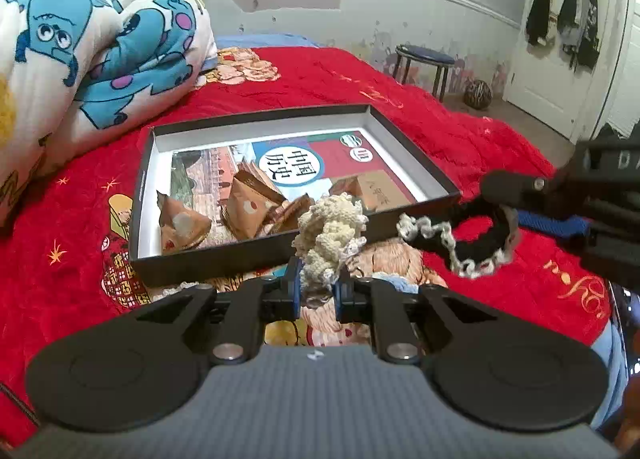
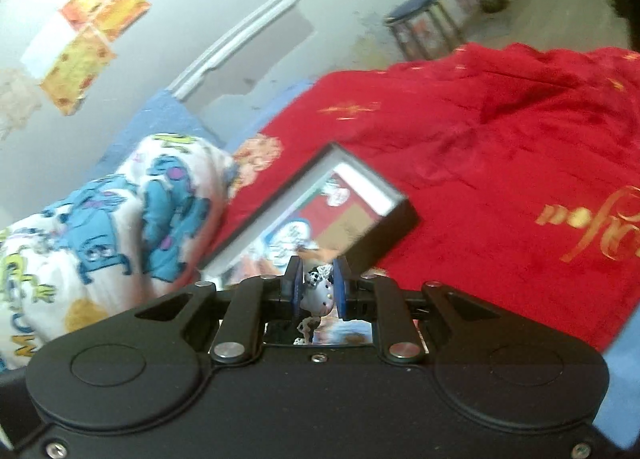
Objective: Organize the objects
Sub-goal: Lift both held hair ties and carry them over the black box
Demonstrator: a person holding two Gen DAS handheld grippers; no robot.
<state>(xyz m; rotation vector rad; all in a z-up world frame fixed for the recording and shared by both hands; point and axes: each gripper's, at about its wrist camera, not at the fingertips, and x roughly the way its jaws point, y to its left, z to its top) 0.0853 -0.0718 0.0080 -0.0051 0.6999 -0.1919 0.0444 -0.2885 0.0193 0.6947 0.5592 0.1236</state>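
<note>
A shallow black box [image 1: 256, 259] lies on the red bedspread. Inside it are a book [image 1: 288, 163] and several brown snack packets [image 1: 252, 203]. My left gripper [image 1: 318, 291] is shut on a cream crocheted hair tie [image 1: 328, 235], held in the air just before the box's near wall. At the right, my right gripper [image 1: 516, 207] is shut on a black hair tie with white lace trim [image 1: 472, 243], which hangs beside the box's right corner. In the right wrist view, the right gripper [image 2: 318, 293] pinches that tie's white charm [image 2: 318, 297], with the box [image 2: 384, 235] beyond it.
A bundled cartoon-print quilt [image 1: 92, 59] lies left of the box. The red bedspread [image 1: 460, 123] stretches to the right and behind. Past the bed stand a blue-topped stool [image 1: 424, 59], a ball [image 1: 478, 95] on the floor and a white door [image 1: 560, 39] hung with dark clothes.
</note>
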